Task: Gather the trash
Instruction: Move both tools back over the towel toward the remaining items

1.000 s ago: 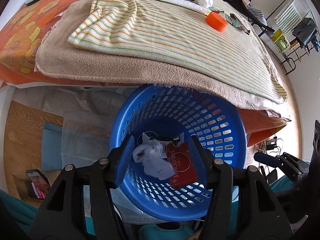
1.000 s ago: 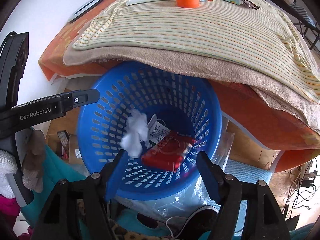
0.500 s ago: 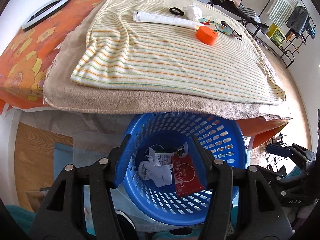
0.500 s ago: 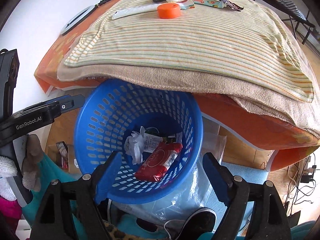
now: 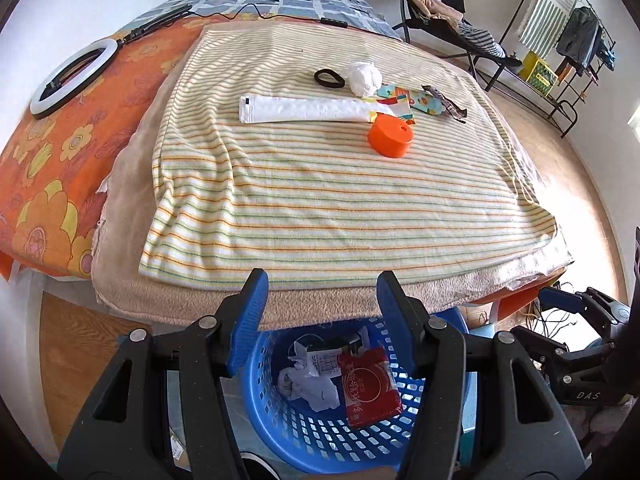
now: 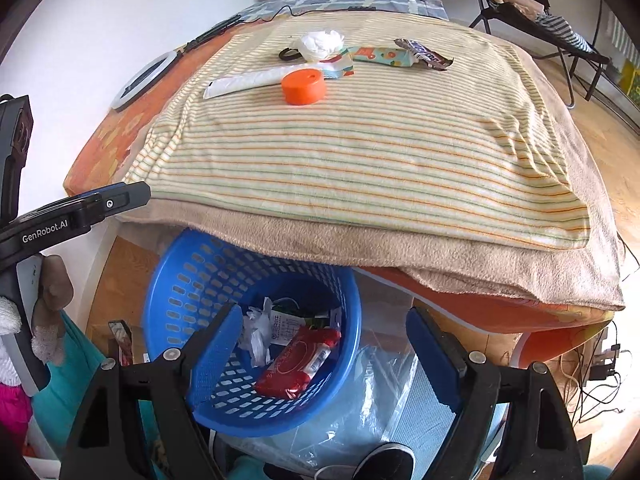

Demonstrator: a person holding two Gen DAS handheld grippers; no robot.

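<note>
A blue perforated basket [image 5: 280, 420] [image 6: 180, 280] stands on the floor, tucked under the bed's edge. Inside lie a red packet [image 5: 370, 384] [image 6: 298, 364], crumpled white tissue [image 5: 312, 388] [image 6: 256, 336] and a printed paper scrap. My left gripper [image 5: 322, 284] hangs open above the basket with nothing between its fingers. My right gripper [image 6: 324, 316] is open wide over the basket's right rim, also holding nothing. Far back on the striped towel [image 5: 320, 208] lie an orange lid [image 5: 390, 136] [image 6: 303, 86], a white tube [image 5: 304, 109], a tissue ball [image 5: 364, 76], a black hair tie [image 5: 329, 78] and wrappers [image 5: 416, 102].
A ring light [image 5: 74, 78] rests on the orange bedsheet at left. A folding chair [image 5: 440, 0] and a drying rack [image 5: 560, 60] stand behind the bed. A clear plastic bag [image 6: 360, 400] and a shoe [image 6: 384, 460] lie on the floor beside the basket.
Both grippers rose and drew back, so the bed top fills more of each view. The white tissue seen in mid-air now lies in the basket. The right jaws widened.
</note>
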